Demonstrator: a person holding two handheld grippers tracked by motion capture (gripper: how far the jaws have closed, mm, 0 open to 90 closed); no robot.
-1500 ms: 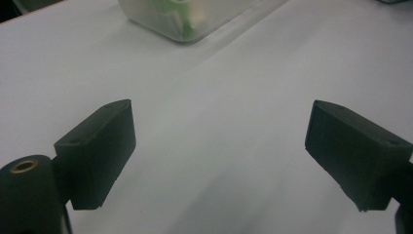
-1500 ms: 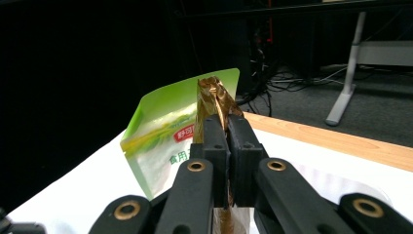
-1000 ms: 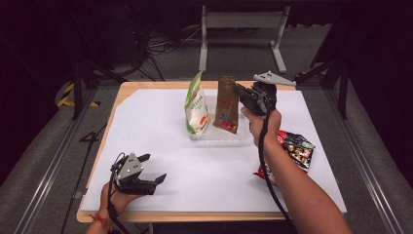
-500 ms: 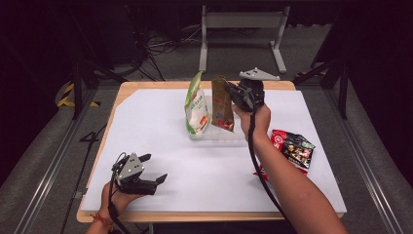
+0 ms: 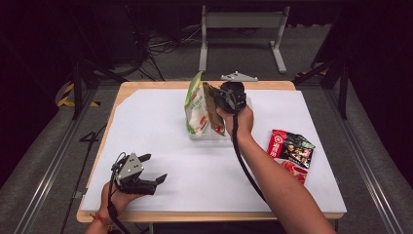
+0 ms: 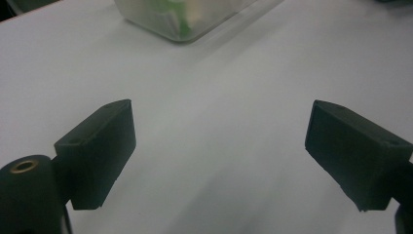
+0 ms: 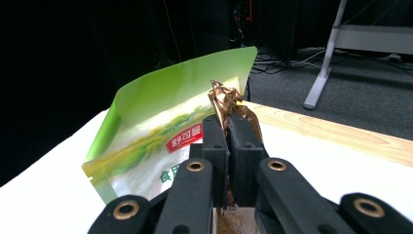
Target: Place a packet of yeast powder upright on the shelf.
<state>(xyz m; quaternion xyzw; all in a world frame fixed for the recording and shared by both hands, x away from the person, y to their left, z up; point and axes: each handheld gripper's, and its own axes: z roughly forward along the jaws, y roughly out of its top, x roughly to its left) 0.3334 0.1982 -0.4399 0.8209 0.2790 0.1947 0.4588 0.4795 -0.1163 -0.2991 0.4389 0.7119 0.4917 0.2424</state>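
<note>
A clear plastic tray (image 5: 234,139) stands at the middle back of the white table (image 5: 160,122). A green and white pouch (image 5: 196,105) stands upright in it. Right beside that pouch a brown pouch (image 5: 213,109) also stands in the tray, and my right gripper (image 5: 220,100) is shut on its crumpled top edge. In the right gripper view the jaws pinch the brown pouch (image 7: 225,100), with the green pouch (image 7: 165,131) just behind it. My left gripper (image 5: 153,168) rests open near the front left corner, nothing between its fingers (image 6: 97,146).
A red and black snack packet (image 5: 291,148) lies flat at the right of the table, beside the right forearm. The tray's corner (image 6: 180,19) lies ahead of the left gripper. A metal stand (image 5: 241,22) stands behind the table.
My right gripper has carried the brown pouch leftward and slightly down, bringing it close against the green pouch in the tray. The left gripper has stayed still.
</note>
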